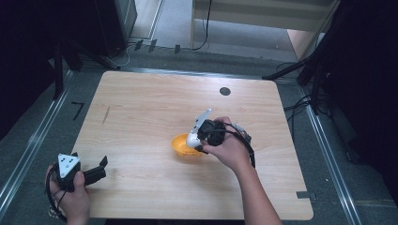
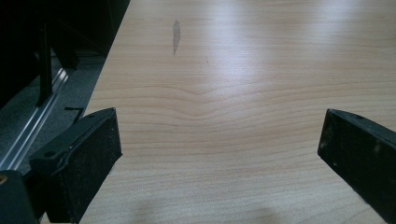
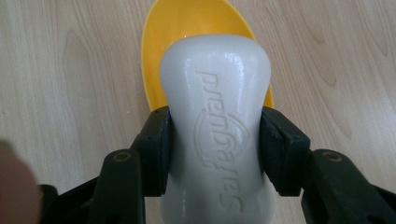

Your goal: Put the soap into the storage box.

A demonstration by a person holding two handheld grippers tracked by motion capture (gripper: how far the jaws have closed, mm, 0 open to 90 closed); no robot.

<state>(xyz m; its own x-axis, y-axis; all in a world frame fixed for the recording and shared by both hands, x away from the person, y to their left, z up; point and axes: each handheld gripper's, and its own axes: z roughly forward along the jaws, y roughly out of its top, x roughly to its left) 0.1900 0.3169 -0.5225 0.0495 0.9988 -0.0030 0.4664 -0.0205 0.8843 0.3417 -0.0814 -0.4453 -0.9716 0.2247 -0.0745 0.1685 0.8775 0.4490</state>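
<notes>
A white moulded bar with raised lettering (image 3: 217, 116) sits between the jaws of my right gripper (image 3: 215, 144), which is shut on its sides. Beneath it, a yellow-orange bowl (image 3: 154, 56) rests on the wooden table. In the high view the right gripper (image 1: 196, 140) holds the white bar (image 1: 192, 139) tilted down over the bowl (image 1: 180, 146) near the table's middle. My left gripper (image 1: 101, 169) lies low at the front left corner, open, with bare wood between its fingers (image 2: 93, 140).
The wooden table (image 1: 141, 103) has a dark round spot (image 1: 225, 91) at the back right and a grey smear (image 2: 176, 35) at the left. Metal floor rails (image 1: 28, 145) run along both sides. Cables (image 1: 300, 105) lie off the right edge.
</notes>
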